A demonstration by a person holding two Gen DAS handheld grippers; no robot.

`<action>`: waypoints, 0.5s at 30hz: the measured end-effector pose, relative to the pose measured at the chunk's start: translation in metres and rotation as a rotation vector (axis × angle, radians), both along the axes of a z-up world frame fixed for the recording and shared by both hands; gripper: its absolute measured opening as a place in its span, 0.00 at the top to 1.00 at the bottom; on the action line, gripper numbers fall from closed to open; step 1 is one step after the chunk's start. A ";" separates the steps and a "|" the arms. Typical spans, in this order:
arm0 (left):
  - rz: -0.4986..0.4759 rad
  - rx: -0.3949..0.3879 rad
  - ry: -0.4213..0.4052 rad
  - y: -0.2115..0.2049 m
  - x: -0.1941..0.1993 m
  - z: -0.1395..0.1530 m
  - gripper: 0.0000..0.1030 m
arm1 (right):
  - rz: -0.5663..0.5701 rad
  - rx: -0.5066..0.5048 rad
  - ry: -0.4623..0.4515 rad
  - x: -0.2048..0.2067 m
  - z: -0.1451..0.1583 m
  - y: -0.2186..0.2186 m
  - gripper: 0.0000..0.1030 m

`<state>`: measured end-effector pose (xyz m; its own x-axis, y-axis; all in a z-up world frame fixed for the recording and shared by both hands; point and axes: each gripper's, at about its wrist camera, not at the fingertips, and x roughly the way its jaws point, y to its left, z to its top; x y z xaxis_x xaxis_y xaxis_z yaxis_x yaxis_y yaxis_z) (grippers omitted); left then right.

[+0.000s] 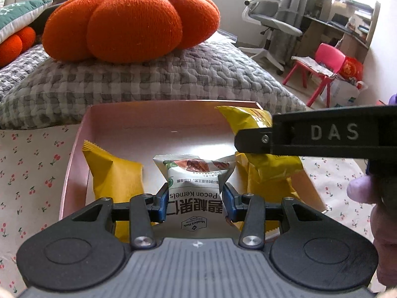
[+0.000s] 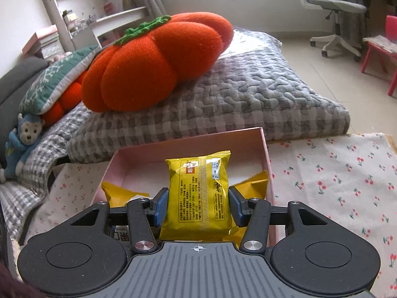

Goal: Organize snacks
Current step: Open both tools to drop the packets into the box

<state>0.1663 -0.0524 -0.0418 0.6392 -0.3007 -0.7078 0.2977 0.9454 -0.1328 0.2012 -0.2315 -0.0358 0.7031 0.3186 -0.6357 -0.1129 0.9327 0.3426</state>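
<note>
Left gripper [image 1: 194, 200]: blue fingers [image 1: 161, 202] clamped on both sides of the white pecan kernels packet [image 1: 196, 186], held over the near half of the pink box [image 1: 148, 114].
Pecan kernels packet: upside down in the left wrist view, label toward the camera, top seam flared out past the fingertips.
Right gripper [image 2: 198, 206]: blue fingers [image 2: 160, 207] pressed against both long edges of the yellow snack packet [image 2: 198, 193], back seam and barcode side facing up.
Yellow snack packet: above the box interior, far end pointing toward the box's far wall; in the left wrist view seen at the box's far right corner [image 1: 245, 119] beneath the black body of the right gripper [image 1: 250, 141].
Pink box: open, shallow, resting on the cherry-print cloth [image 2: 335, 173], far wall close to the grey checked quilt [image 2: 235, 104].
Box contents: one yellow packet [image 1: 116, 176] lying by the left wall, another yellow packet [image 1: 268, 176] by the right wall.
Orange pumpkin cushion [image 1: 131, 22]: on the quilt, beyond the box.
Person: purple-gloved hand [image 1: 364, 191] at the right edge of the left wrist view, on the right gripper's handle.
</note>
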 end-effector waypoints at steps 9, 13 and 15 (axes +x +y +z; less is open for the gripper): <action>0.010 -0.018 0.002 0.006 -0.006 0.001 0.44 | -0.022 0.036 -0.005 0.010 -0.007 -0.008 0.49; -0.006 -0.017 -0.003 0.004 -0.010 0.007 0.31 | -0.017 0.086 -0.009 0.006 0.000 -0.014 0.28; -0.005 -0.012 -0.004 0.004 -0.014 0.010 0.25 | -0.022 0.077 -0.015 0.003 0.005 -0.015 0.28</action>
<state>0.1528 -0.0483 -0.0321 0.6407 -0.3120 -0.7016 0.3028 0.9423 -0.1425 0.2040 -0.2462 -0.0308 0.7196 0.3499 -0.5998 -0.0977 0.9062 0.4115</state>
